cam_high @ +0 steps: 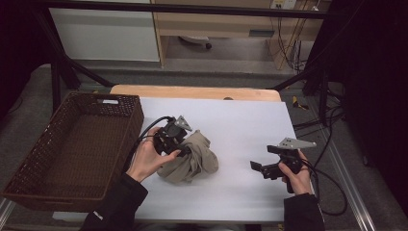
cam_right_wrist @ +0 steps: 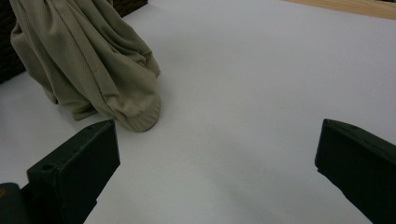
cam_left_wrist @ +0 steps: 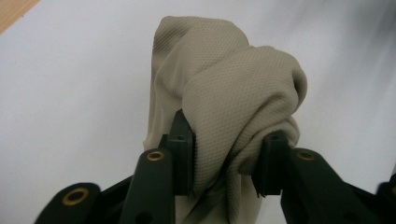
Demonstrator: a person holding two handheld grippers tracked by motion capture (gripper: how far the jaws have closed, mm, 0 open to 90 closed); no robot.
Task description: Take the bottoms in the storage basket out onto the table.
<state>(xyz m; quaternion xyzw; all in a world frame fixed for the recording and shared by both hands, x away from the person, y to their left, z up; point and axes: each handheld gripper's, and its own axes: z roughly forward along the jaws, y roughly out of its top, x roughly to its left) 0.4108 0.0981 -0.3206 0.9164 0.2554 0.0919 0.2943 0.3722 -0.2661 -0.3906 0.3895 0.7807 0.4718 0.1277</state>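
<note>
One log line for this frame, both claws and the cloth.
left claw: shut on cloth | right claw: open, apart from the cloth | cloth: bunched on white table | basket: left of the cloth

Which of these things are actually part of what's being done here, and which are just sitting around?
Part of the job:
- beige cloth, bunched on the white table
- left gripper, its jaws pressing a fold of the cloth
- wicker basket, beside the cloth, probably where it goes

Just there:
- right gripper, jaws wide open, holding nothing
- cables on the floor
</note>
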